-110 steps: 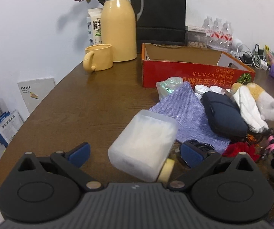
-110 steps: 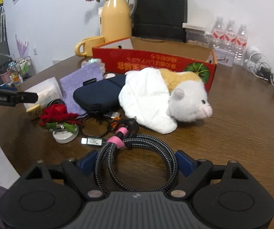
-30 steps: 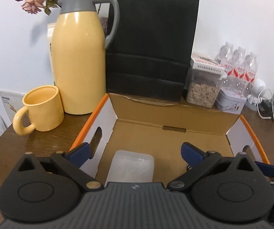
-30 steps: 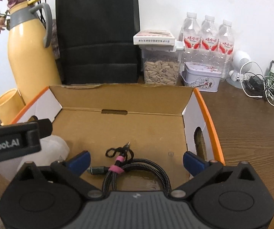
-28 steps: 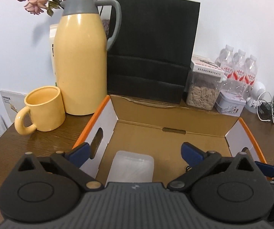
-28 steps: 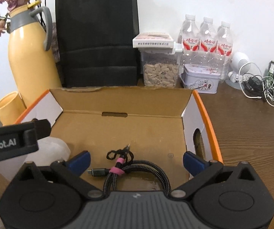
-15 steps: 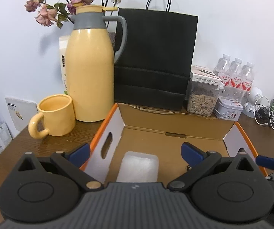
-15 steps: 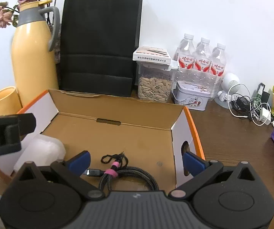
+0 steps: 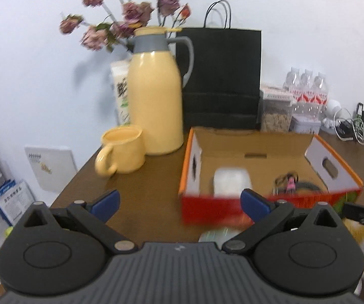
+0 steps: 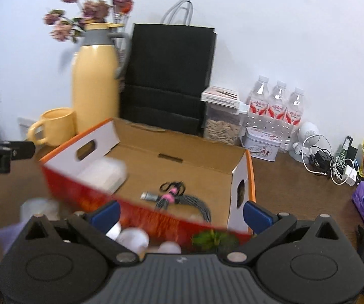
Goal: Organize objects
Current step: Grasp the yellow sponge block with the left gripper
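Desk (image 9: 143,190): brown wood, seen from both wrist views.

Mug (image 9: 121,149): yellow, standing at the left, just beside the jug.

Jug (image 9: 155,101): tall, yellow, grey collar and handle; dried flowers (image 9: 121,25) behind it.

Paper bag (image 9: 222,78): black, upright against the wall, behind the box.

Box (image 9: 255,174): open cardboard, red front, orange rim. Inside, at the left, a white plastic case (image 9: 231,179); to its right, a coiled braided cable (image 10: 179,197) with a pink tie.

Water bottles (image 10: 278,101): three, at the wall to the right.

Left tongs (image 9: 179,201): spread wide, holding nothing, in front of the box.

Right tongs (image 10: 180,215): spread wide, holding nothing, at the box's front wall.
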